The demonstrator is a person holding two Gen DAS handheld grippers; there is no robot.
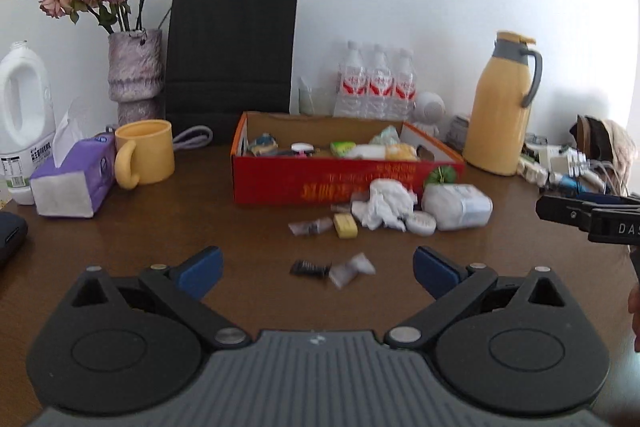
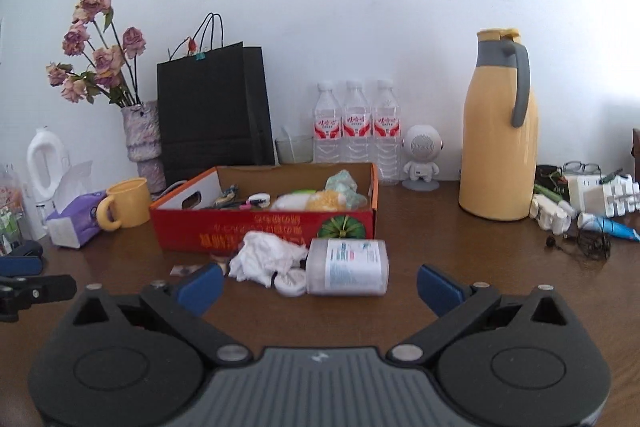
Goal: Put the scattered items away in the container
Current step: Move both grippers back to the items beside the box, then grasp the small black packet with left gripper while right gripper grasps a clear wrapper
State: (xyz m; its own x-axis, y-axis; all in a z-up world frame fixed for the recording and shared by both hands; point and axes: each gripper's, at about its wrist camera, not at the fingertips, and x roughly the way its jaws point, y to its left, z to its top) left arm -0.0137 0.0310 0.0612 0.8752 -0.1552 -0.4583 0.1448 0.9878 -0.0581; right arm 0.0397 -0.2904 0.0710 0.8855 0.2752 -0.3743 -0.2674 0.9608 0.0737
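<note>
Blurred small packets (image 1: 352, 268) near black clip (image 1: 307, 267)

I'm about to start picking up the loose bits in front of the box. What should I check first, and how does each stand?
1. Right gripper open and empty: ok.
2. Left gripper open and empty: ok.
3. Red cardboard box open on top: ok.
4. Room left in the box: ok, bare floor shows at its left end.
5. White plastic bottle lying flat, clear of the pads: ok.
6. Crumpled tissue touching the bottle: cannot tell.
</note>
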